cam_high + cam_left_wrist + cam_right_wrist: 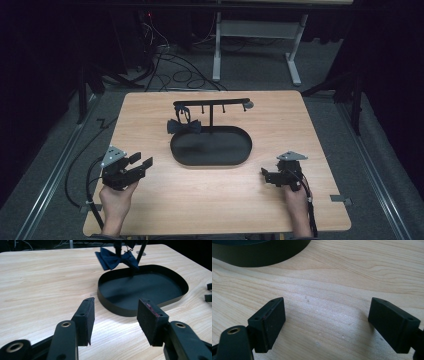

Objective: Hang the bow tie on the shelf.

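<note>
Light wooden table (150, 210), rounded corners, on grey carpet with cables at the far side

Black oval metal tray (240, 156) at table centre, shallow upright wall, dark flat floor; a thin black T-shaped stand (211, 106) rises from its far edge, crossbar running left to right with small hooks beneath

Dark navy fabric bow tie (184, 126) hanging from the left end of the crossbar, over the tray's far-left rim; seen in the left gripper view (115, 259) just beyond the tray wall (117, 311)

Left gripper (141, 161), black, held in a hand (118, 197) at the near-left, jaws spread apart and empty, pointing toward the tray

Right gripper (265, 173), black, held at the near-right; its own view shows both pads (270, 317) wide apart over bare wood, nothing between them, tray wall (262, 257) beyond
</note>
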